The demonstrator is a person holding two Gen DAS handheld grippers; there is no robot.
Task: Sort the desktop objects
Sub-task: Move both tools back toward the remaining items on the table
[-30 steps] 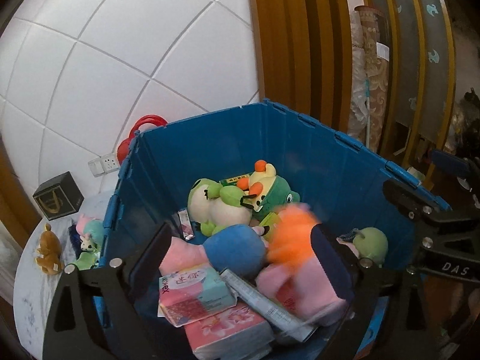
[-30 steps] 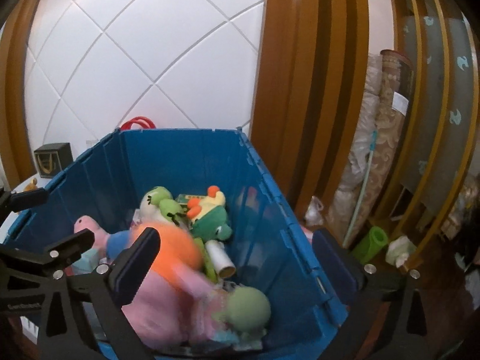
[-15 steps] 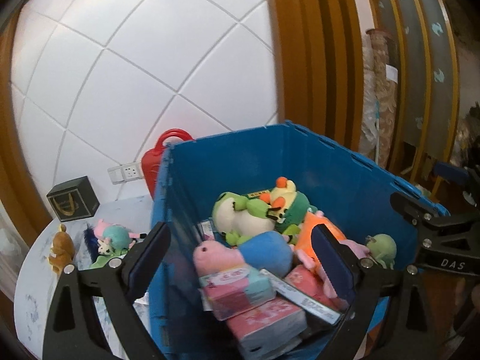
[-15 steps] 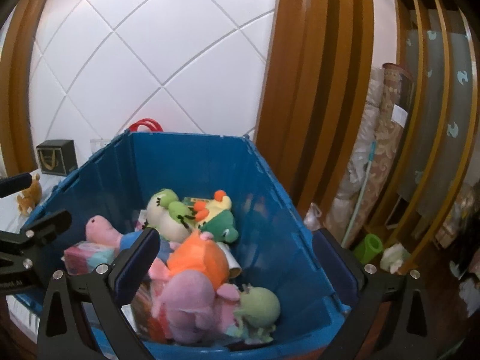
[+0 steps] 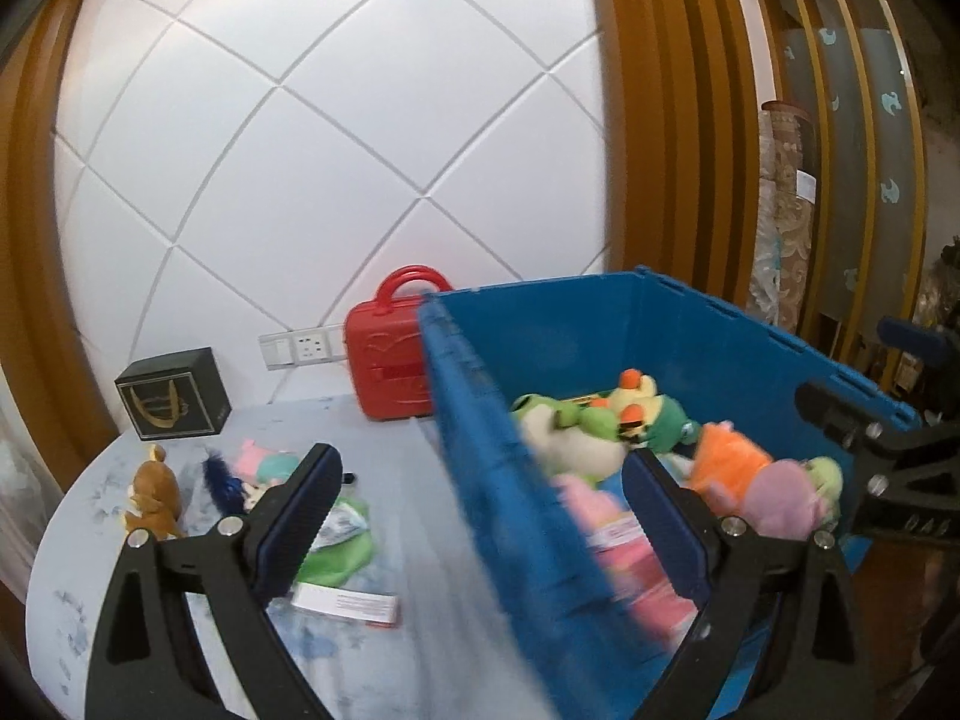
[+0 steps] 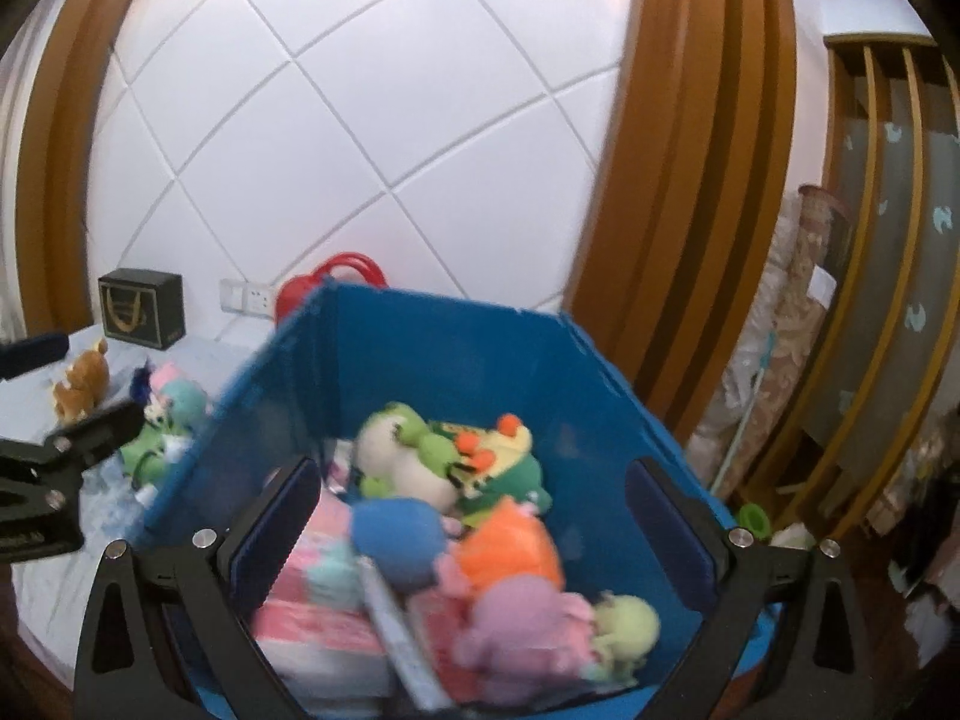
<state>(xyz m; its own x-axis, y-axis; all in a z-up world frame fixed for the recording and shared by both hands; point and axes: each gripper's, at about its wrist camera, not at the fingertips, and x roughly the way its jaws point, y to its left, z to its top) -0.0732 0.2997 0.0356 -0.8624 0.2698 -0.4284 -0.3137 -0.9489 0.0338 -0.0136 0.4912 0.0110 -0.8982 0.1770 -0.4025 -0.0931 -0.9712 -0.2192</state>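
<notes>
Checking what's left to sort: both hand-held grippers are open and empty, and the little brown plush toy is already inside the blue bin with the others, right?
Not quite. The brown plush toy is not in the blue bin; it sits on the table left of it, as the left wrist view shows. The rest holds: the left hand-held gripper and right hand-held gripper are open and empty.

The left wrist view looks forward between its tongs from above the desk's near edge, straddling the blue crate's left wall. The right wrist view sits just right of it, close over the crate, facing the same tiled wall. Both share the crate, red case and black box.
</notes>
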